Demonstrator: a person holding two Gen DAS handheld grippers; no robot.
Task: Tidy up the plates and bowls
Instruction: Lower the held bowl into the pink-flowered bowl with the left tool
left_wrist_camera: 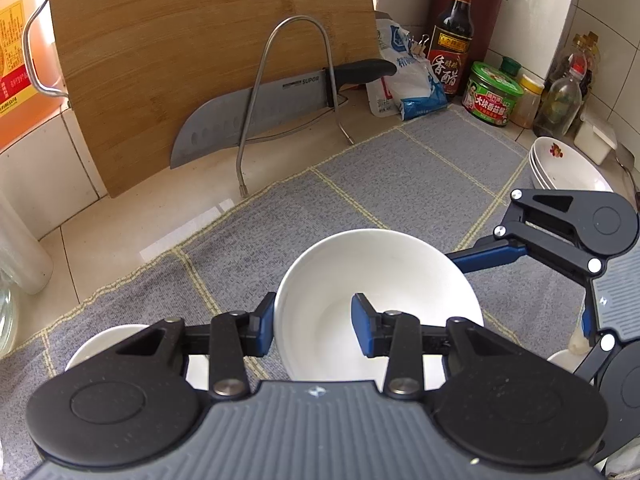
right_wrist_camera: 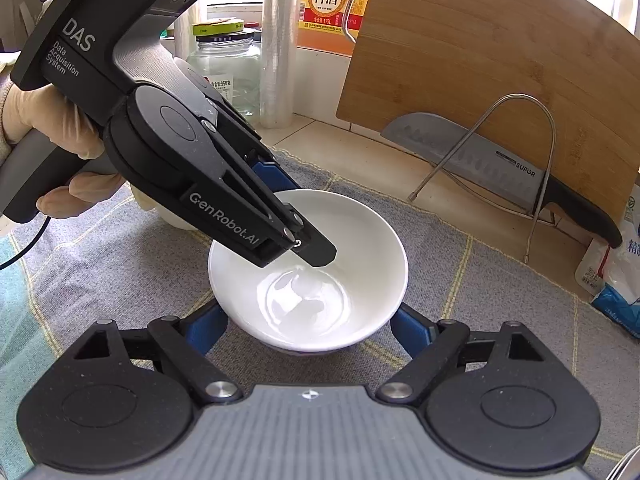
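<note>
Left wrist view: the left gripper (left_wrist_camera: 314,326) has its blue-padded fingers (left_wrist_camera: 362,330) clamped across the near wall of the round white ceramic bowl (left_wrist_camera: 380,276), one pad outside the rim on the left, the other inside the hollow. The bowl sits on the grey checked cloth mat (left_wrist_camera: 400,176) covering the table, directly ahead of these fingers. The right gripper (left_wrist_camera: 568,240) reaches in from the right edge, its blue finger touching the bowl's far right side. A second white dish (left_wrist_camera: 100,344) lies low on the left, mostly hidden behind the gripper body, and a stack of shallow white plates with a flower print (left_wrist_camera: 560,164) waits at the far right, well apart from the bowl.

Right wrist view: the right gripper (right_wrist_camera: 308,330) straddles the same bowl (right_wrist_camera: 312,264), fingers (right_wrist_camera: 410,328) spread wide on either side of its lower wall; they look to be touching the outside, though whether they press I cannot tell. The left gripper (right_wrist_camera: 308,248) comes down from the upper left, held by a gloved hand (right_wrist_camera: 52,120), pinching the rim opposite.

Judgement: the bowl is round, so no axis matters; the left hand has the firmer hold, and any lift toward the plates goes rightward
</note>
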